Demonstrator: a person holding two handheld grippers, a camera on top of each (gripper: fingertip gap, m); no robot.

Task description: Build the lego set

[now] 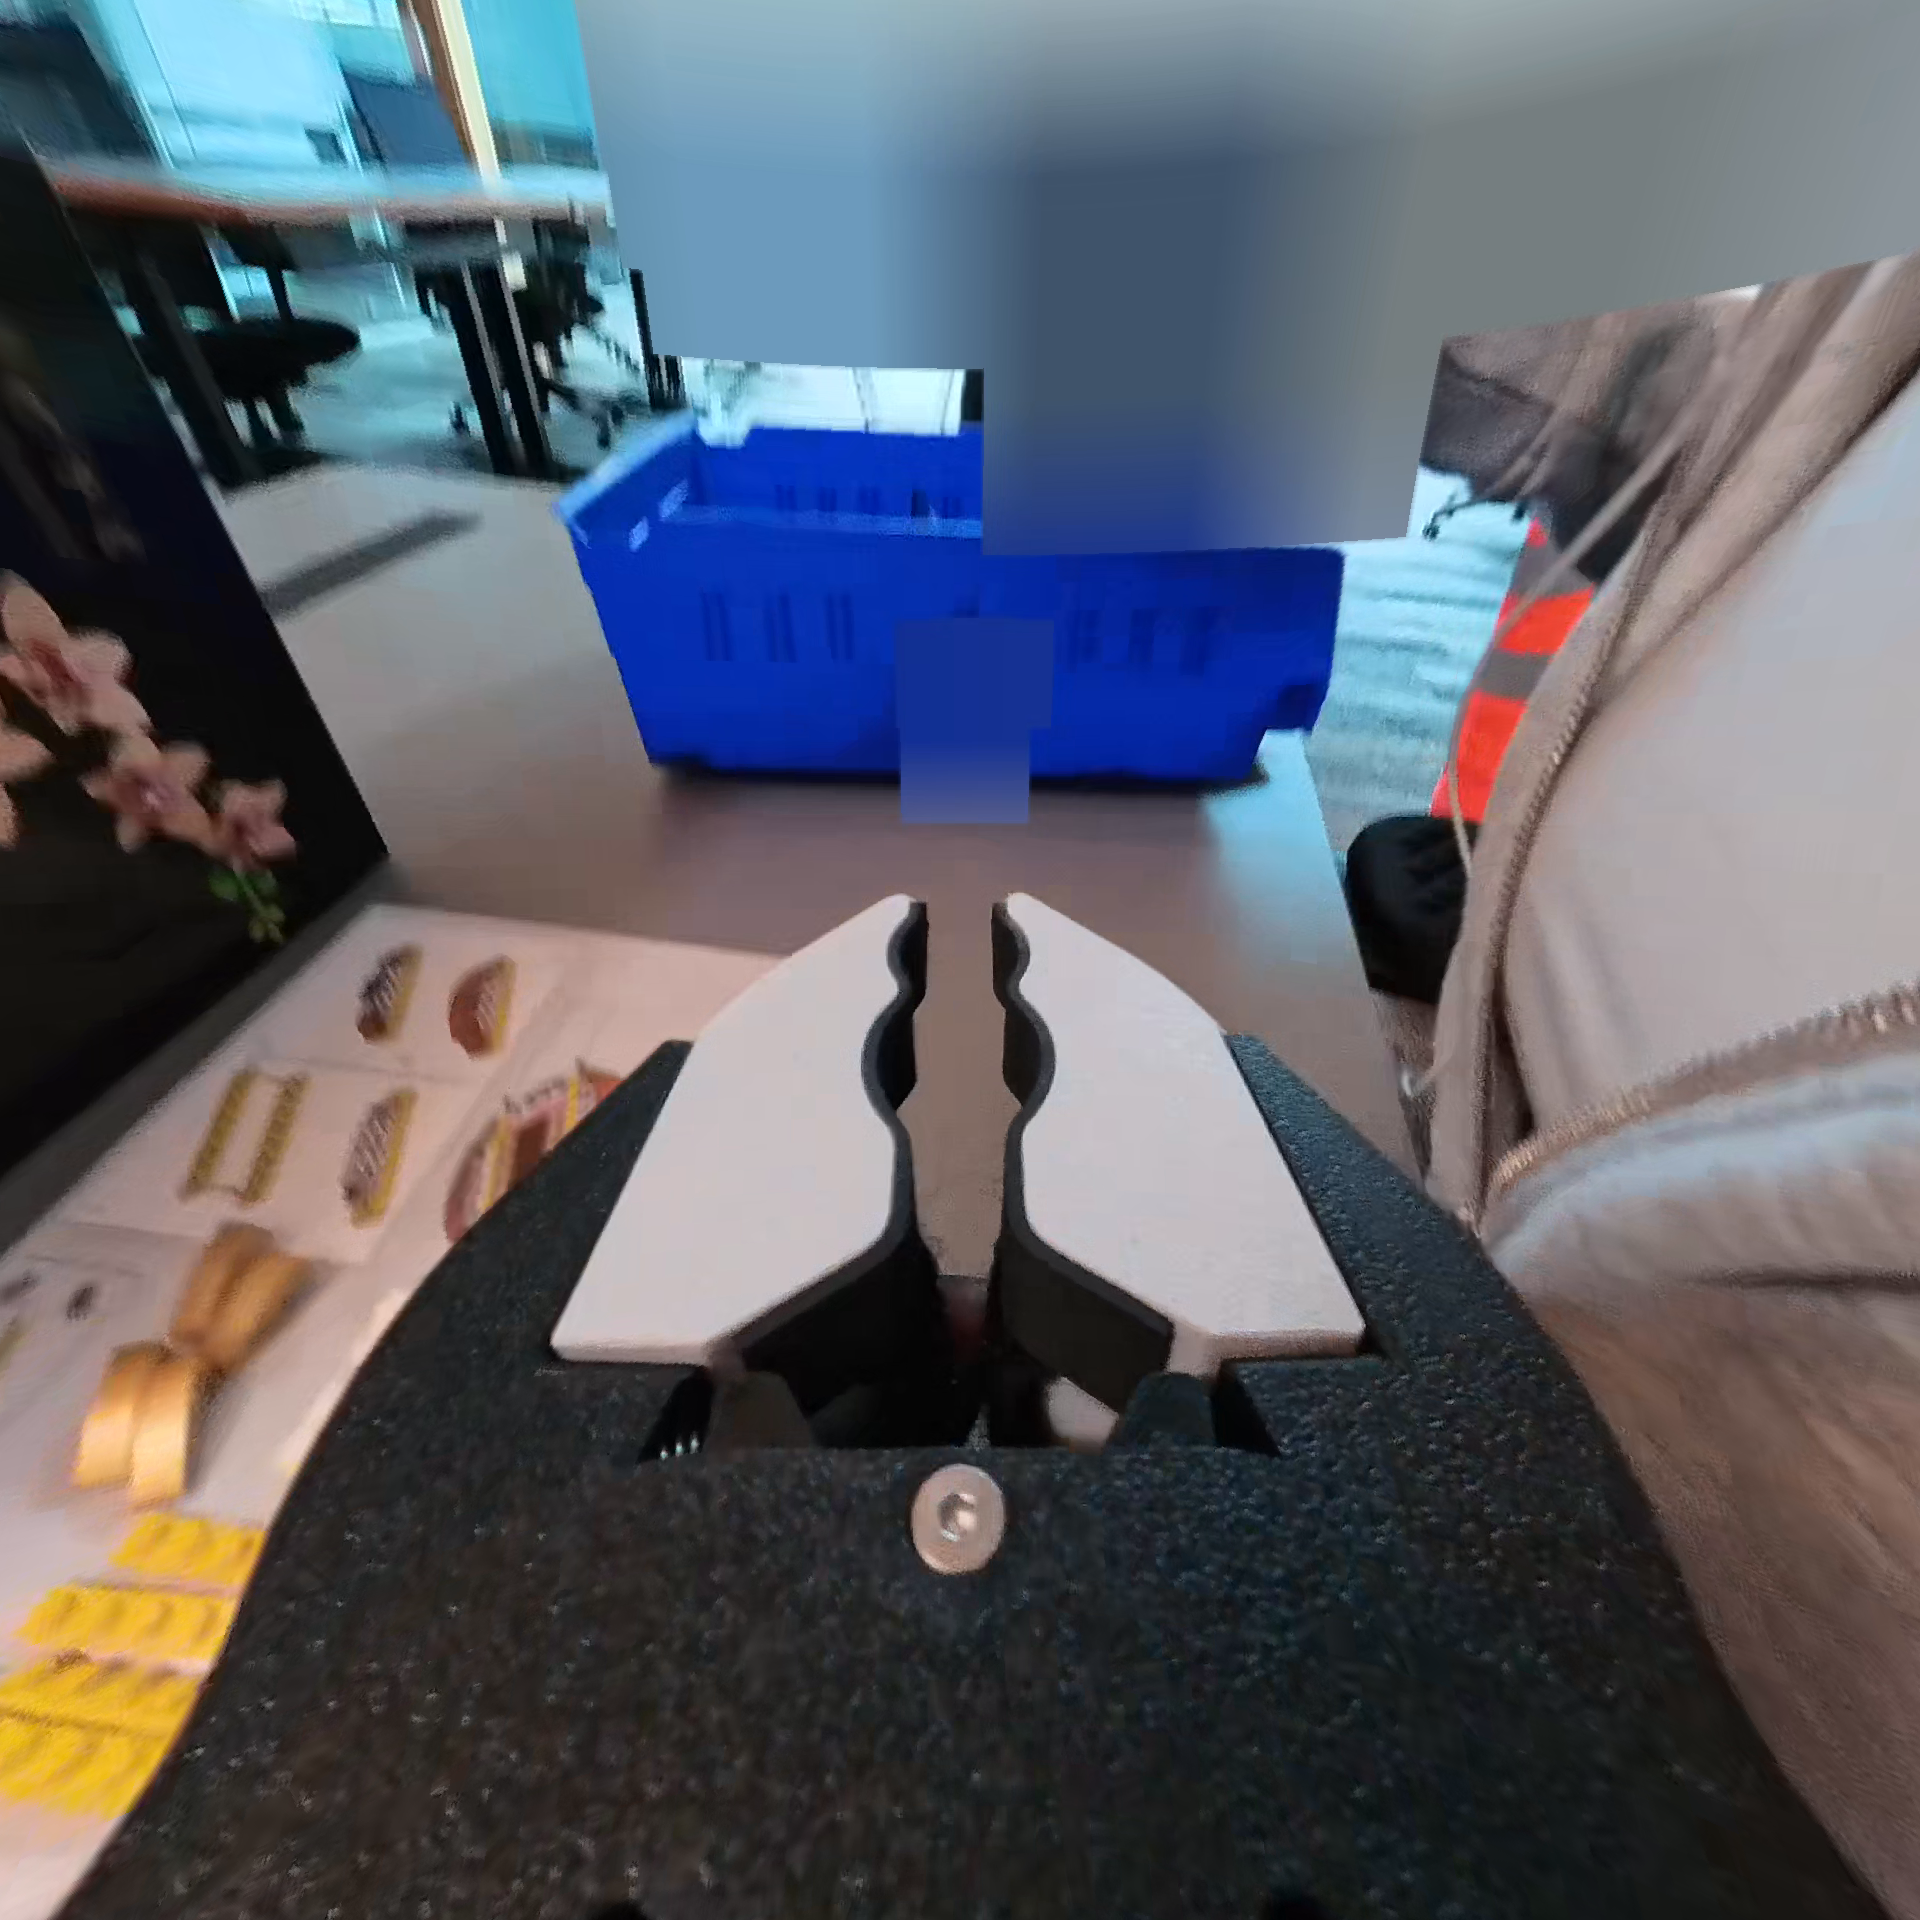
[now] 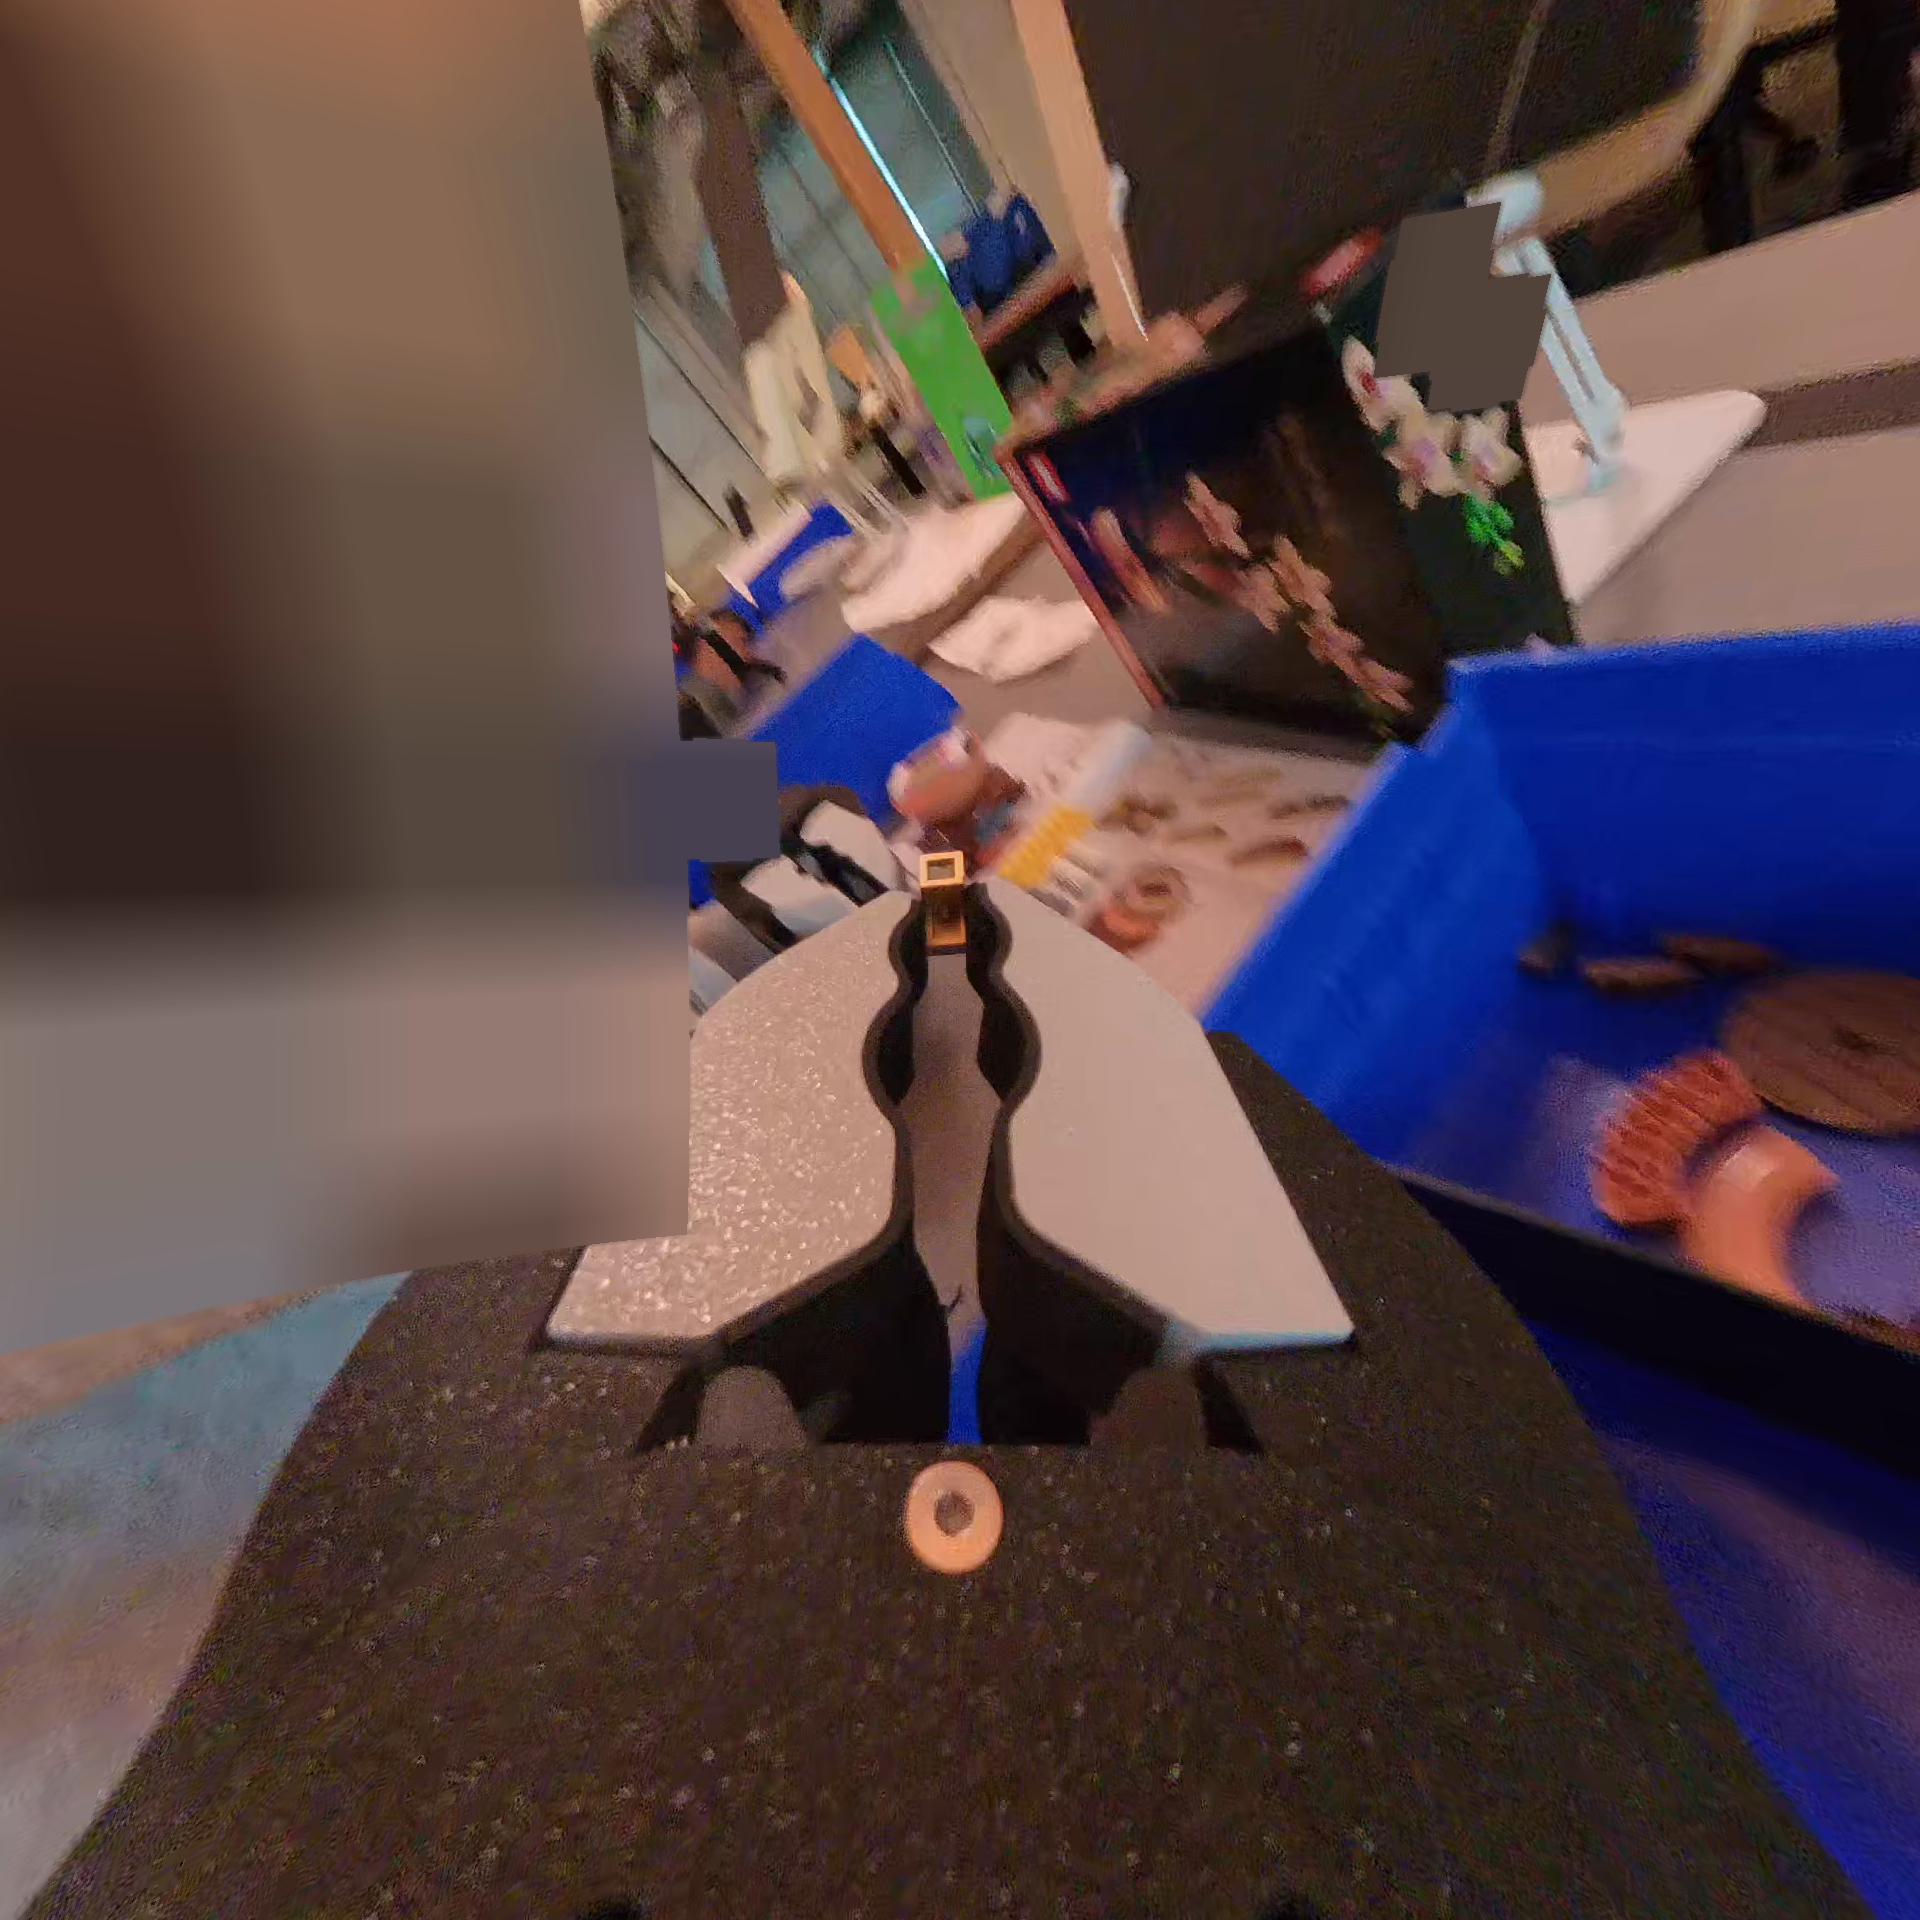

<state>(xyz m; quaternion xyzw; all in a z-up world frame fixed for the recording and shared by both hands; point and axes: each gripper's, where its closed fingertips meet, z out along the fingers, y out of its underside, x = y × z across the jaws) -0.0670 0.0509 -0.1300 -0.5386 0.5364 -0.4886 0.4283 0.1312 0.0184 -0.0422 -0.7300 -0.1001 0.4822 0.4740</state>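
My left gripper (image 1: 958, 914) is held above the table with a narrow gap between its fingertips and nothing in it. Below it to the left lies the open instruction booklet (image 1: 312, 1143), with gold arch pieces (image 1: 197, 1351) and yellow bricks (image 1: 125, 1642) on it. My right gripper (image 2: 943, 920) is shut on a small gold lego piece (image 2: 942, 902) with a square hollow end that sticks out past the fingertips. Beyond it stands a partly built brown and blue model (image 2: 951, 790) beside the booklet (image 2: 1195, 810).
A blue bin (image 1: 935, 623) stands on the brown table ahead of the left gripper. A blue bin (image 2: 1558, 831) right of the right gripper holds brown round pieces (image 2: 1829, 1049). The black flower-printed set box (image 1: 104, 727) (image 2: 1299, 540) stands upright. A person's grey jacket (image 1: 1662, 935) is at right. Spacing between my two grippers at the tips: around 25 cm.
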